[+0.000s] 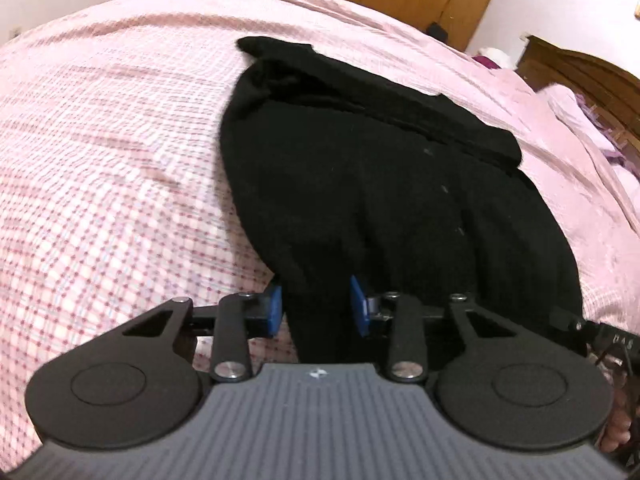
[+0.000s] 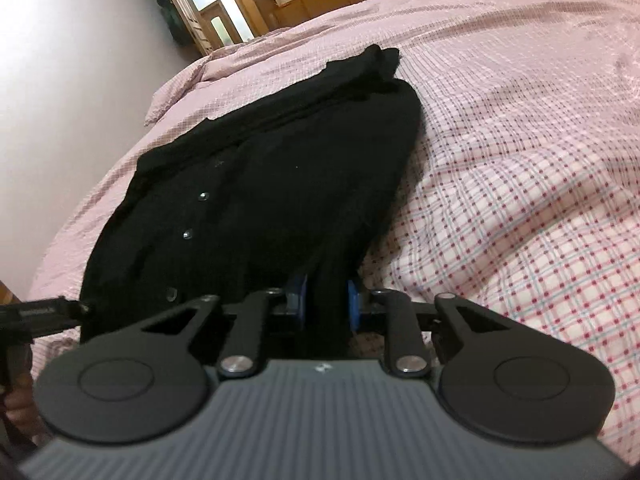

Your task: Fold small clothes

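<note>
Left wrist view: the black garment lies flat on the bed, stretching away from the left tool, its long axis running up and slightly left toward a bunched far end. Its near hem hangs between the blue pads; the left pad touches the cloth's edge, but the right pad's face shows bare, so whether the tool is pinching cannot be told. The garment's near right corner is cut off behind the tool's body.

Right wrist view: the same garment runs away up and to the right, buttons along its left part. The right tool is clamped on a narrow ridge of hem, pads pressing both sides. Both tools sit at the near hem, so the coming fold probably carries it toward the far end. The dark knit hides seams and sleeves.
</note>
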`<state>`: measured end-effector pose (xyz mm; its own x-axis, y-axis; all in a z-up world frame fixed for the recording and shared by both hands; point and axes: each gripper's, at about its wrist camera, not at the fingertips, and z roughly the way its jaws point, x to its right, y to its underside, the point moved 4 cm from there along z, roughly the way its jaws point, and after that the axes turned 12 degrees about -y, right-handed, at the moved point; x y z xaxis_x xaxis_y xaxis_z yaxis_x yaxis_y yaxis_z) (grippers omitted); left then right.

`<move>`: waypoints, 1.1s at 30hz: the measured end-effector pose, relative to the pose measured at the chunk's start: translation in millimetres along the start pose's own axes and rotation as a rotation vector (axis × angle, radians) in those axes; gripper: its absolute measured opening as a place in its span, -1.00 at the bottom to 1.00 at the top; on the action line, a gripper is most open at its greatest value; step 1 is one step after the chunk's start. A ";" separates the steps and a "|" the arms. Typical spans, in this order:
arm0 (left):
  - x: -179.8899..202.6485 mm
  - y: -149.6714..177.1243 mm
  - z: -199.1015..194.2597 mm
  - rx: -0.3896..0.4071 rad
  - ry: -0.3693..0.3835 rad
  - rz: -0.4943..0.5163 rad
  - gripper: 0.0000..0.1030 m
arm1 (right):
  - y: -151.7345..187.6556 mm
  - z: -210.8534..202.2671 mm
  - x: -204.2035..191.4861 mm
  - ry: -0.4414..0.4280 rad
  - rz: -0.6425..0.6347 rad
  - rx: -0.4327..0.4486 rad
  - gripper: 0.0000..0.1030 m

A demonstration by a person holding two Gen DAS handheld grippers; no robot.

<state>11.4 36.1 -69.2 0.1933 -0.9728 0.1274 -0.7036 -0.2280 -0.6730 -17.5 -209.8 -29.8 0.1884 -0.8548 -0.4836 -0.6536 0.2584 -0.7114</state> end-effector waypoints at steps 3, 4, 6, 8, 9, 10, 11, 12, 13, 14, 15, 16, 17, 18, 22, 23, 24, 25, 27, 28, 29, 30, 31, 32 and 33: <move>-3.5 4.3 14.1 -0.067 -0.061 -0.011 -0.23 | 2.2 -0.7 5.0 0.003 0.036 -0.006 -0.58; -3.2 4.5 15.0 -0.065 -0.059 -0.017 -0.22 | 3.1 -1.6 6.3 0.003 0.044 -0.009 -0.60; 3.5 3.0 15.1 -0.063 -0.062 -0.002 -0.18 | 4.1 -2.3 8.1 0.001 0.048 -0.016 -0.59; 8.8 2.7 16.9 -0.061 -0.062 0.017 -0.05 | 4.8 -0.3 9.4 0.001 0.050 -0.020 -0.59; 13.4 4.3 17.7 -0.062 -0.056 0.021 0.00 | 5.1 0.4 10.1 -0.001 0.053 -0.022 -0.59; 16.7 4.7 17.8 -0.065 -0.045 0.025 0.13 | 4.8 1.7 11.0 -0.003 0.055 -0.024 -0.59; 22.8 5.6 17.5 -0.069 -0.034 0.032 0.24 | 5.1 2.2 11.8 -0.006 0.057 -0.025 -0.59; 27.3 5.6 18.0 -0.072 -0.030 0.046 0.28 | 5.6 2.5 12.7 -0.008 0.059 -0.025 -0.59; 31.2 5.9 18.6 -0.072 -0.033 0.061 0.32 | 6.6 1.9 12.0 -0.010 0.061 -0.025 -0.59; 33.1 9.0 20.0 -0.073 -0.038 0.078 0.33 | 6.9 2.3 12.4 -0.011 0.062 -0.026 -0.59; 36.3 10.3 22.3 -0.074 -0.046 0.091 0.33 | 7.3 2.6 12.6 -0.012 0.062 -0.026 -0.59; 39.2 11.1 22.9 -0.074 -0.052 0.101 0.33 | 7.6 2.8 12.1 -0.012 0.061 -0.026 -0.59; 39.8 12.1 24.4 -0.075 -0.056 0.106 0.33 | 7.6 2.7 12.2 -0.012 0.059 -0.028 -0.59; 41.7 13.1 25.7 -0.075 -0.058 0.109 0.33 | 7.6 3.1 12.2 -0.013 0.057 -0.029 -0.59; 39.3 17.0 28.8 -0.082 -0.064 0.123 0.33 | 8.2 6.2 12.5 -0.016 0.056 -0.043 -0.59; 37.6 18.2 29.2 -0.086 -0.067 0.128 0.33 | 8.1 7.1 12.3 -0.016 0.056 -0.045 -0.59; 39.0 18.8 30.9 -0.088 -0.070 0.134 0.33 | 8.1 7.6 12.2 -0.016 0.055 -0.046 -0.59; 40.3 18.8 31.9 -0.088 -0.073 0.140 0.33 | 8.1 8.8 11.6 -0.016 0.053 -0.048 -0.58; 36.9 19.5 32.2 -0.089 -0.071 0.144 0.35 | 8.3 8.8 11.3 -0.017 0.052 -0.046 -0.58; 37.5 19.3 33.0 -0.090 -0.066 0.142 0.38 | 8.1 9.3 11.3 -0.017 0.051 -0.046 -0.58; 35.3 19.9 32.6 -0.092 -0.058 0.139 0.41 | 8.0 9.3 11.4 -0.018 0.051 -0.045 -0.59; 32.6 20.8 31.3 -0.092 -0.053 0.139 0.42 | 8.5 8.8 11.5 -0.018 0.050 -0.044 -0.59; 33.3 20.8 31.7 -0.090 -0.050 0.140 0.43 | 8.6 8.6 11.4 -0.018 0.047 -0.043 -0.59; 32.8 21.2 31.2 -0.087 -0.050 0.141 0.42 | 8.6 8.7 11.2 -0.017 0.046 -0.044 -0.59; 32.6 21.2 30.9 -0.082 -0.047 0.139 0.41 | 9.1 7.5 11.4 -0.019 0.043 -0.042 -0.59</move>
<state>24.0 0.9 -101.8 0.1207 -0.9927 0.0017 -0.7791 -0.0958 -0.6195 -15.8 -213.8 -45.5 0.1727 -0.8345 -0.5232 -0.6915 0.2755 -0.6677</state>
